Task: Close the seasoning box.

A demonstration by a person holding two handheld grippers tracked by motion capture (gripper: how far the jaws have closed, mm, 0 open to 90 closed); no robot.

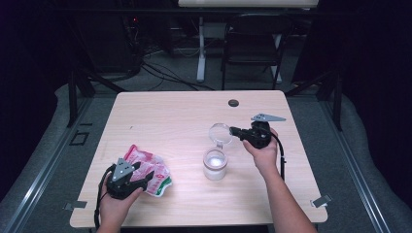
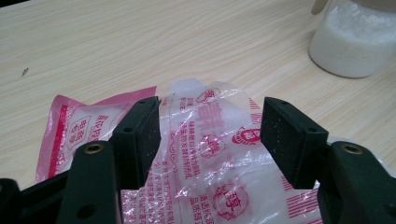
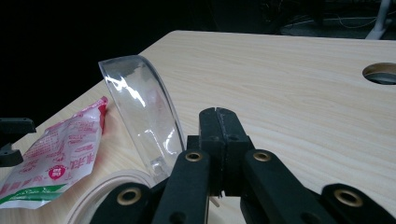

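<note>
A crumpled pink and clear plastic bag (image 1: 151,165) (image 2: 210,154) (image 3: 60,149) lies at the table's near left. My left gripper (image 1: 145,177) (image 2: 211,126) hovers low over it, jaws wide apart, with the bag's clear part bulging between them; the pads do not visibly press it. A glass jar of white powder (image 1: 215,165) (image 2: 355,42) stands mid-table, its clear lid (image 1: 219,132) (image 3: 144,116) flipped up and open. My right gripper (image 1: 234,130) (image 3: 218,116) is shut, its tips right beside the lid's edge above the jar's rim (image 3: 93,196). Whether it pinches the lid's tab is hidden.
A round cable hole (image 1: 233,103) (image 3: 380,73) sits near the wooden table's (image 1: 184,116) far edge. A black chair (image 1: 252,39) and floor cables lie beyond the table. Bare tabletop spreads behind the jar and on the far left.
</note>
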